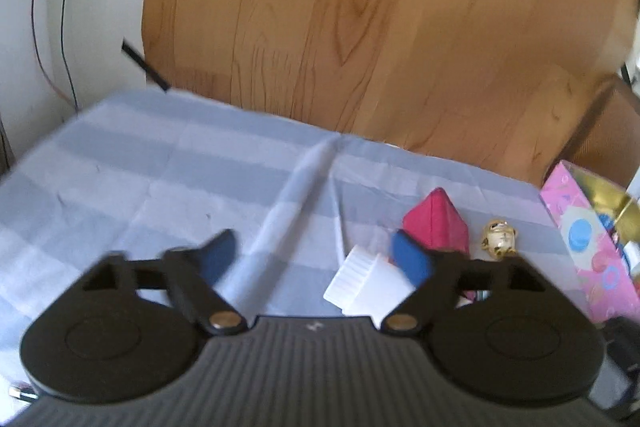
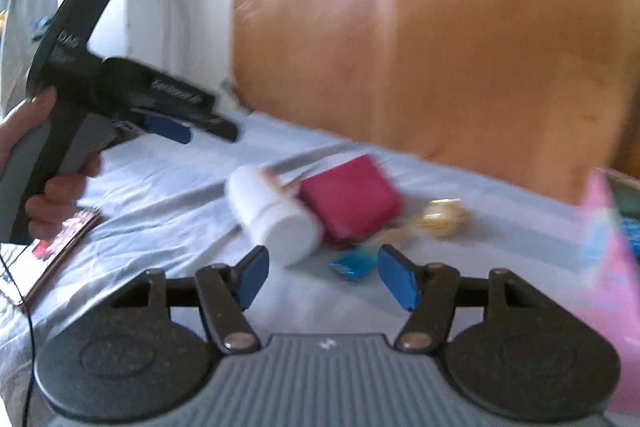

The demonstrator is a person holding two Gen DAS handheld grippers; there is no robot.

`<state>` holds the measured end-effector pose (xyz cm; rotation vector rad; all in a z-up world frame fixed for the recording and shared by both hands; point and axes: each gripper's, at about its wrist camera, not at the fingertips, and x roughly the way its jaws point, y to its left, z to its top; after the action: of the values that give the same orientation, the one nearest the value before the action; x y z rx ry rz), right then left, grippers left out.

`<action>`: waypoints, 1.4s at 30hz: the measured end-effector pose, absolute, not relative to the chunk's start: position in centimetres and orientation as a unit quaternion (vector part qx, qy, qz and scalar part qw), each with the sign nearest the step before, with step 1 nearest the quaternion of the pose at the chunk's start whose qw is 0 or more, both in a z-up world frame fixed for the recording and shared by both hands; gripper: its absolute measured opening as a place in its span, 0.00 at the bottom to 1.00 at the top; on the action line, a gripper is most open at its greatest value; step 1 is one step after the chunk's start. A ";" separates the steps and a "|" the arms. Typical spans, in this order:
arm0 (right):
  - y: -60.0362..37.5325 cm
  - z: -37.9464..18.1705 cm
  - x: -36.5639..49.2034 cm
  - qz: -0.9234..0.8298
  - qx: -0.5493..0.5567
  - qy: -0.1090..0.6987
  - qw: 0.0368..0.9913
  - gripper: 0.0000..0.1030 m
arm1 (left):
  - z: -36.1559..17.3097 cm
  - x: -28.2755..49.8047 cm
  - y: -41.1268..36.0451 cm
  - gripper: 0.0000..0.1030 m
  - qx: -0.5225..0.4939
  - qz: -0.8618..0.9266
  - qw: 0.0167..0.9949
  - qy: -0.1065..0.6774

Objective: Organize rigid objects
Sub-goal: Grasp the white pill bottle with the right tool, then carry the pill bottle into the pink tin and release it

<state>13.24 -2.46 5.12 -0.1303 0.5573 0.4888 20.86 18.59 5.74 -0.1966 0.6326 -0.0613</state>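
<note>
A white bottle (image 2: 276,217) lies on its side on the blue striped cloth (image 2: 168,187), touching a magenta box (image 2: 352,201). A small gold figurine (image 2: 442,213) lies right of the box, and a blue wrapper (image 2: 352,263) lies in front. My right gripper (image 2: 324,277) is open and empty, just short of the bottle and wrapper. My left gripper (image 1: 316,257) is open and empty; its right finger overlaps the white bottle (image 1: 362,283), with the magenta box (image 1: 436,223) and figurine (image 1: 500,237) beyond. The left gripper (image 2: 168,129) also shows in the right wrist view, held in a hand.
A pink patterned box (image 1: 580,239) stands at the right edge of the cloth (image 1: 140,187); it also shows in the right wrist view (image 2: 604,267). A wooden board (image 1: 380,27) rises behind the bed. A phone (image 2: 52,251) lies at the left.
</note>
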 end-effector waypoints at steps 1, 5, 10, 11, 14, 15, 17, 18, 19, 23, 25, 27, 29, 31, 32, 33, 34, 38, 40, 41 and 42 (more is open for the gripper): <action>-1.5 4.6 13.8 0.246 -0.065 0.280 0.926 0.60 | 5.1 21.2 18.7 0.93 -0.109 -0.037 0.944 0.310; 1.2 3.0 16.5 0.252 -0.068 0.303 0.917 0.61 | 2.9 23.4 18.4 0.92 -0.141 -0.063 0.929 0.336; 2.1 1.9 18.9 0.274 -0.043 0.327 0.903 0.57 | 2.4 23.5 17.3 0.65 -0.160 -0.091 0.920 0.346; 1.9 2.1 18.6 0.279 -0.043 0.327 0.902 0.57 | 2.9 22.9 16.7 0.65 -0.148 -0.091 0.925 0.338; 0.7 2.8 16.5 0.277 -0.048 0.305 0.910 0.56 | 4.3 21.4 15.2 0.64 -0.135 -0.099 0.933 0.320; 0.0 3.3 15.8 0.274 -0.046 0.296 0.914 0.56 | 4.9 21.0 14.5 0.64 -0.128 -0.102 0.936 0.311; -1.4 4.2 14.8 0.267 -0.039 0.280 0.921 0.56 | 6.2 20.0 12.6 0.64 -0.108 -0.110 0.943 0.294; -2.3 4.7 14.4 0.263 -0.034 0.274 0.924 0.56 | 6.8 19.7 11.5 0.64 -0.098 -0.114 0.946 0.286; -3.1 5.1 14.0 0.258 -0.029 0.269 0.927 0.56 | 7.4 19.5 10.3 0.64 -0.087 -0.121 0.949 0.279; -7.0 6.9 12.9 0.228 -0.021 0.244 0.942 0.56 | 9.2 19.7 6.1 0.64 -0.058 -0.155 0.951 0.263; -9.7 7.8 12.2 0.205 -0.017 0.231 0.951 0.56 | 9.9 19.9 3.6 0.64 -0.046 -0.175 0.949 0.258; -12.6 8.5 11.6 0.181 -0.008 0.223 0.958 0.56 | 10.5 20.3 0.3 0.63 -0.028 -0.197 0.947 0.253; -15.7 9.0 11.2 0.153 -0.002 0.214 0.965 0.56 | 11.0 20.6 -3.7 0.63 -0.006 -0.219 0.944 0.246; -19.1 9.4 10.7 0.123 0.007 0.205 0.971 0.56 | 11.2 21.1 -7.4 0.62 0.012 -0.238 0.940 0.244; -20.8 9.5 10.5 0.109 0.014 0.201 0.973 0.56 | 11.3 21.4 -9.5 0.62 0.021 -0.250 0.937 0.242; -22.3 9.7 10.4 0.098 0.020 0.199 0.975 0.56 | 11.3 21.4 -11.5 0.62 0.029 -0.259 0.935 0.241; -23.9 9.8 10.2 0.085 0.026 0.197 0.976 0.56 | 11.2 21.7 -12.9 0.61 0.036 -0.266 0.933 0.240; -28.9 9.3 10.4 0.043 0.041 0.194 0.979 0.56 | 10.6 22.9 -18.8 0.60 0.060 -0.288 0.925 0.240; -30.8 9.0 10.8 0.026 0.044 0.196 0.979 0.56 | 10.0 23.5 -21.0 0.59 0.070 -0.292 0.922 0.245; -31.8 8.9 10.8 0.019 0.044 0.195 0.980 0.56 | 9.6 23.9 -22.0 0.59 0.074 -0.291 0.921 0.248; -32.4 8.7 11.1 0.011 0.042 0.195 0.980 0.55 | 9.3 24.1 -22.8 0.60 0.077 -0.290 0.921 0.249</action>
<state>11.08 -32.44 8.67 0.0852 0.3932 0.0215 24.09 -22.76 9.34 0.1590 0.5121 -0.5963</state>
